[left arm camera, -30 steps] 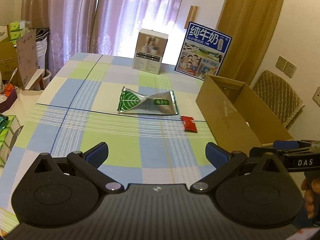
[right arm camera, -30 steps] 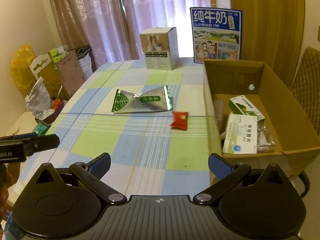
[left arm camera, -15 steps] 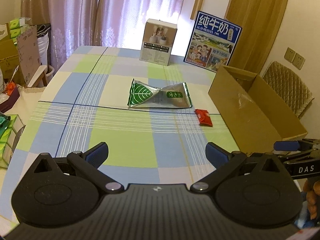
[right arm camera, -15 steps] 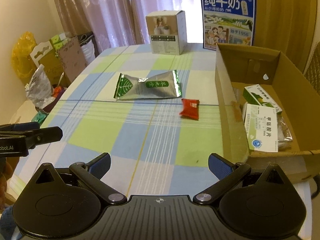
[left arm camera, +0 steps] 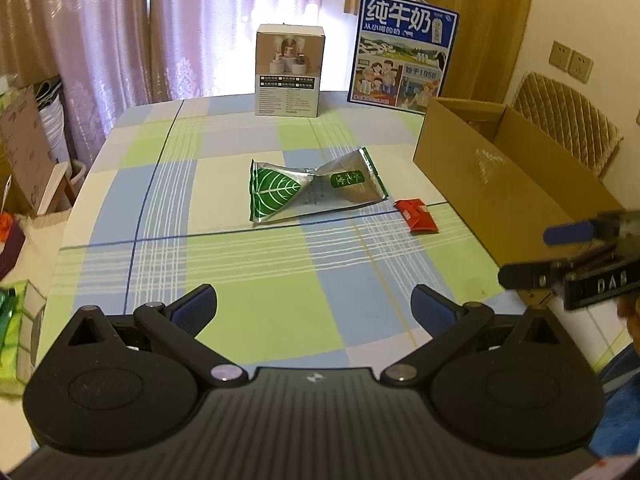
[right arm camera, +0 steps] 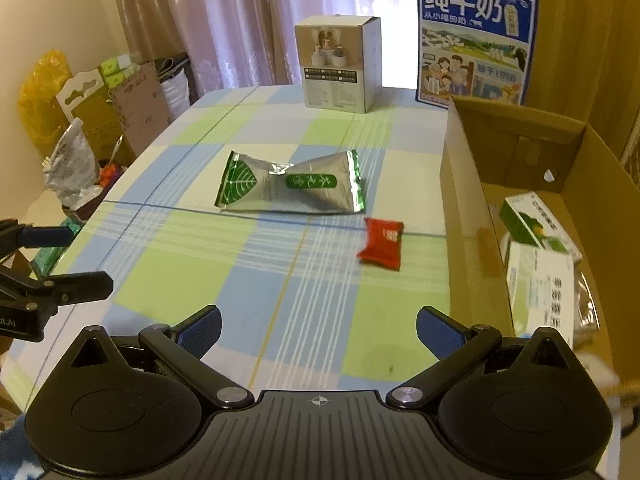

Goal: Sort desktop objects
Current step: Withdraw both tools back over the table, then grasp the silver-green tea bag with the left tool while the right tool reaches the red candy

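A silver and green foil bag (left arm camera: 312,190) (right arm camera: 292,184) lies flat mid-table. Just to its right rests a small red packet (left arm camera: 416,220) (right arm camera: 381,244). An open cardboard box (left arm camera: 508,184) (right arm camera: 464,208) stands on the table's right side, holding green-and-white medicine cartons (right arm camera: 536,256). My left gripper (left arm camera: 314,312) hovers open over the near edge, well short of the bag, nothing between its fingers. My right gripper (right arm camera: 318,332) is open too, empty, with the red packet ahead and slightly right. Each gripper shows at the edge of the other's view.
A white product box (left arm camera: 290,74) (right arm camera: 338,68) and a blue milk carton panel (left arm camera: 402,50) (right arm camera: 474,42) stand at the table's far edge before curtains. A wicker chair (left arm camera: 568,120) sits behind the cardboard box. Bags and boxes clutter the floor on the left (right arm camera: 80,120).
Both grippers have moved forward and a bit higher over the table, so the bag and red packet sit closer in view. Both stay open and empty.
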Demonstrator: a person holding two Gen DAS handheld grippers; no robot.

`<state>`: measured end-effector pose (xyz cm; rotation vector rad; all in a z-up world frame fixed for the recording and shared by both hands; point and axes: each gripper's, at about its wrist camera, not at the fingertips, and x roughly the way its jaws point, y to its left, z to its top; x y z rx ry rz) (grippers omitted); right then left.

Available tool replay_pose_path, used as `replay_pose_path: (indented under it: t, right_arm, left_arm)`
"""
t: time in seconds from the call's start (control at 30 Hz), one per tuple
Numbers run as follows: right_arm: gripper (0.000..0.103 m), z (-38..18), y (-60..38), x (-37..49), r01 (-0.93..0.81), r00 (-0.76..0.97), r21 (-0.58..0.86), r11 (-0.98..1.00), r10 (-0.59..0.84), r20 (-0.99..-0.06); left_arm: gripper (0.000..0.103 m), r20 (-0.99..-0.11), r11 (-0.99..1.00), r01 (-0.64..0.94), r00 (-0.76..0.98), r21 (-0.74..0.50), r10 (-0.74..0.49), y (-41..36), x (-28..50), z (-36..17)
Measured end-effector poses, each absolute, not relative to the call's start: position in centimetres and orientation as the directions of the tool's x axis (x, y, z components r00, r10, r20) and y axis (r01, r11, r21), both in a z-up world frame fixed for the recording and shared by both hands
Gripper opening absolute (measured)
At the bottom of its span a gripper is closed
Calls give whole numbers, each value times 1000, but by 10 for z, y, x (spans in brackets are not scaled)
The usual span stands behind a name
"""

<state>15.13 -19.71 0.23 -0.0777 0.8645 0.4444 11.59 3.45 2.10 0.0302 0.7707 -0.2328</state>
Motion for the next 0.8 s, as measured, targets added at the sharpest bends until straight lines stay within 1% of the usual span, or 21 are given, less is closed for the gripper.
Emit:
replay_pose_path:
  t: [0.17,0.3,0.47,0.67,0.8]
  right_arm:
    - [101,0,-186,166,-452,552,82,888,351,-757]
    - [101,-4,-178,180,-507,527,42,861,348,-775]
    - [101,-9,-169,199,-595,493,-25,804,340,-801]
    - [101,-8,-156,218,-737,455,-149,659,322,-830]
    - [101,-13,-151,229,-832,428,-230,506,320,-845]
  left_arm:
    - [102,-705,955,296,675,-12,-218,36,140,18]
    - [101,-717,928,370,660,53,-223,33,160,14]
    - [101,-727,870,480,636,112,-257,26,185,11]
    - [102,-748,776,604,597,183,-289,12,219,6]
    - [102,-771,710,668,566,222,-292,1,247,2]
